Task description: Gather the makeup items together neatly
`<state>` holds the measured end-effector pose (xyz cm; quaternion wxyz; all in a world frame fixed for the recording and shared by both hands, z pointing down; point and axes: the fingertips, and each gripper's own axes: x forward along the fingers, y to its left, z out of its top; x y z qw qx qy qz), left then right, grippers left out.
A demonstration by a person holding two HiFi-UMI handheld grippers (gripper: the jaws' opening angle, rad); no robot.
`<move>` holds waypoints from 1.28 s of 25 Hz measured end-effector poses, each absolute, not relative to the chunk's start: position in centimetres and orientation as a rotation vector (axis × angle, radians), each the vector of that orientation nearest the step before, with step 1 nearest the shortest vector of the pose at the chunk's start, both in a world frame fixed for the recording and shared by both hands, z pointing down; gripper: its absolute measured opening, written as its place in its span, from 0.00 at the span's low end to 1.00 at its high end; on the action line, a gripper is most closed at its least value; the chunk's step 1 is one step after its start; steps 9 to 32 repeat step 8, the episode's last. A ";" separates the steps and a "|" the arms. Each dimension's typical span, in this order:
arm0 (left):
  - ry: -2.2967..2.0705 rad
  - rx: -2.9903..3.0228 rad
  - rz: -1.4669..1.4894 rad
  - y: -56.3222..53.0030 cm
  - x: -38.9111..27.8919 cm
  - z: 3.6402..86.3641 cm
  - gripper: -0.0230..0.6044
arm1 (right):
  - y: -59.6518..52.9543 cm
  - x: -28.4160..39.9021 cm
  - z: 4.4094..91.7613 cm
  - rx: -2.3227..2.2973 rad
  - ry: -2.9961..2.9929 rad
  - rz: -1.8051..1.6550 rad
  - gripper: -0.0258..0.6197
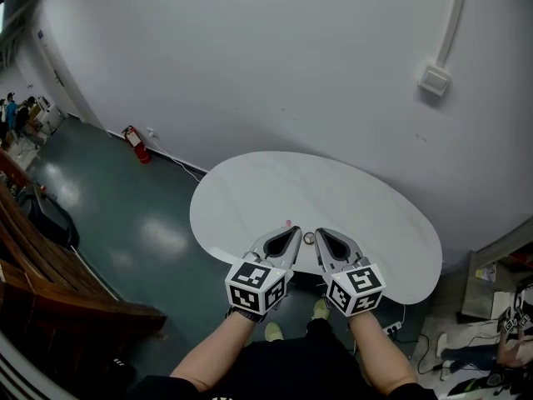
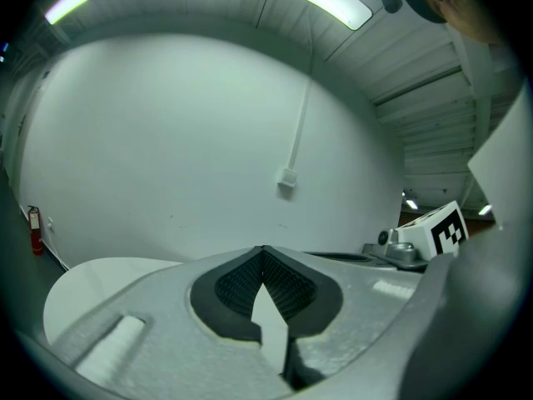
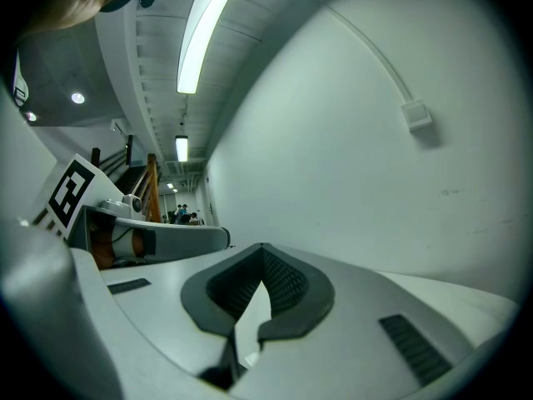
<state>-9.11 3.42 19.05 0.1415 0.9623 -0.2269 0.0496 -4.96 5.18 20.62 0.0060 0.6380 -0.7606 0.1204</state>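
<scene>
Both jaws are closed w/ nothing in them: the left gripper (image 2: 263, 250) has its tips meeting, and the right gripper (image 3: 262, 248) is the same. The only makeup bits I can see are two tiny things on the surface (image 1: 250, 190), by its near edge, btw my grippers: a pink one (image 1: 288, 222) and a round one (image 1: 309, 237), too small to ID. Risk, imo: they sit close to that edge, so a shove w/ closed jaws could knock them off, & the round one may roll. Small things also flick away if pinched off-centre.
</scene>
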 end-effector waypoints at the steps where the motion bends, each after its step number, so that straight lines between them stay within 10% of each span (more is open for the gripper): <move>1: -0.654 2.776 0.146 3.4 -9.0 19.1 0.05 | 5.2 -4.9 20.6 1.996 -2.380 0.378 0.06; 32: -0.654 2.775 0.147 3.1 -9.0 19.1 0.05 | 4.9 -5.0 20.6 1.987 -2.383 0.377 0.06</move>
